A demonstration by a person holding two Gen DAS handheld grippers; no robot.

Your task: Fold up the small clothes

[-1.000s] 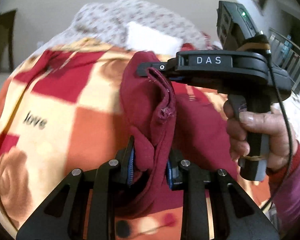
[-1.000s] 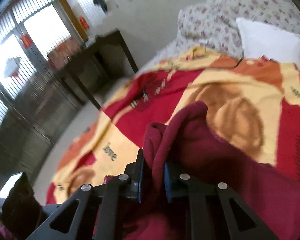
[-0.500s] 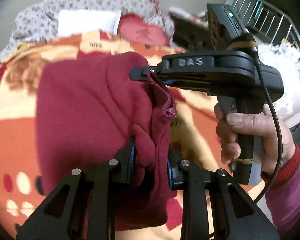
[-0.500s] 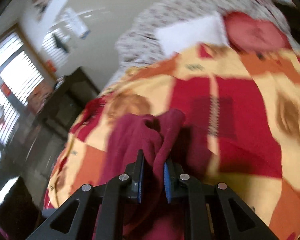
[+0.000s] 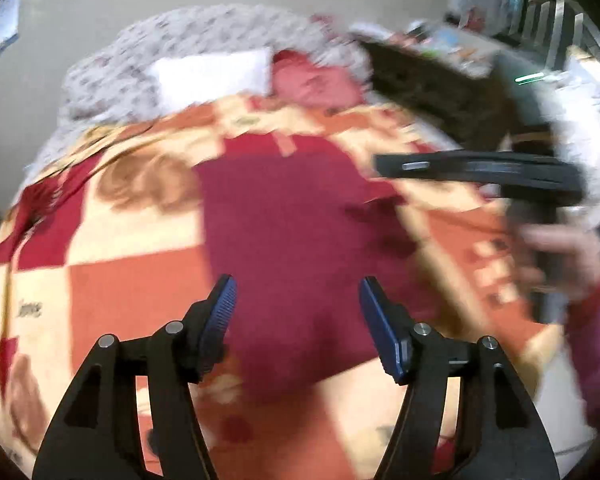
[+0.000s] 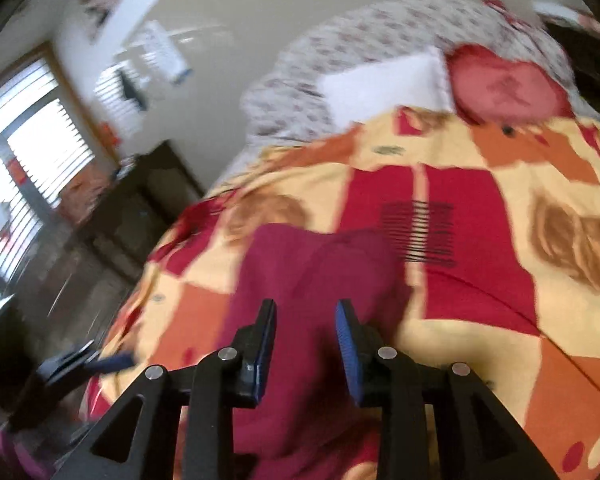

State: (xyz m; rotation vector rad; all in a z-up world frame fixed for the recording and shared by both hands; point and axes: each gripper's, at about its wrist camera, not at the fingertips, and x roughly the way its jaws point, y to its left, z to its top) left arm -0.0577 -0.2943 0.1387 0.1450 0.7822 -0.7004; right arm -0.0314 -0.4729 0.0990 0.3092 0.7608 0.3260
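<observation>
Left wrist view: the maroon garment lies flat on the patchwork blanket. Left gripper and right gripper hang over it, fingers spread, gripping nothing.

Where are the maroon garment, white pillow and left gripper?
maroon garment (image 5: 292, 220), left wrist view, middle of the cloth lying on the blanket.
white pillow (image 6: 384, 86), right wrist view, centre of its face.
left gripper (image 5: 296, 304), left wrist view, midway between its open jaws.

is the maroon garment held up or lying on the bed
Lying on the blanket: the maroon garment rests flat, both grippers open above it.
</observation>
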